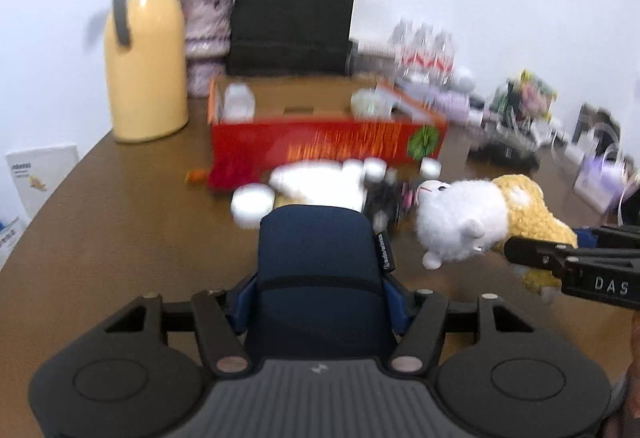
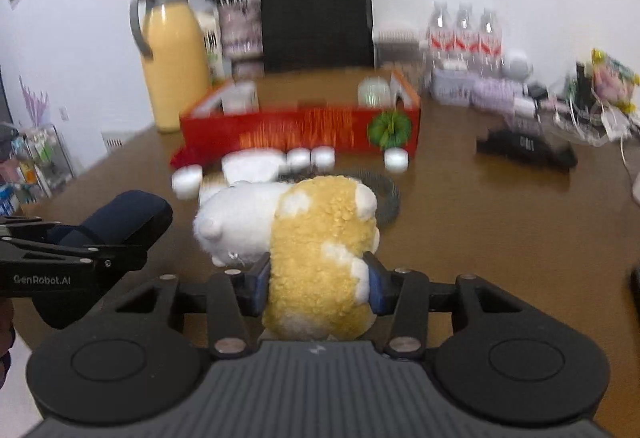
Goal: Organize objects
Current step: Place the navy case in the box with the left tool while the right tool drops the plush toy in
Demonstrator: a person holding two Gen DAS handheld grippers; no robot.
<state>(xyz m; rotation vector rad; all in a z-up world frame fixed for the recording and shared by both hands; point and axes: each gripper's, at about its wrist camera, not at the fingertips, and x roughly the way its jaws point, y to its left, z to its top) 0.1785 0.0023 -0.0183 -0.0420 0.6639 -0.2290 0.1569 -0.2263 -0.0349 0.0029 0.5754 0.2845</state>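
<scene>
- Plush sheep point(image 2: 316, 258) clamped in right tongs point(image 2: 318, 288); navy case point(image 1: 320, 270) gripped by left tongs point(image 1: 320, 304).
- Carry both level, lower gently into red box point(image 1: 320, 146).

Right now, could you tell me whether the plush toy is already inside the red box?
No, the plush toy is clamped in the right gripper on the near side of the red box, not inside it.
</scene>
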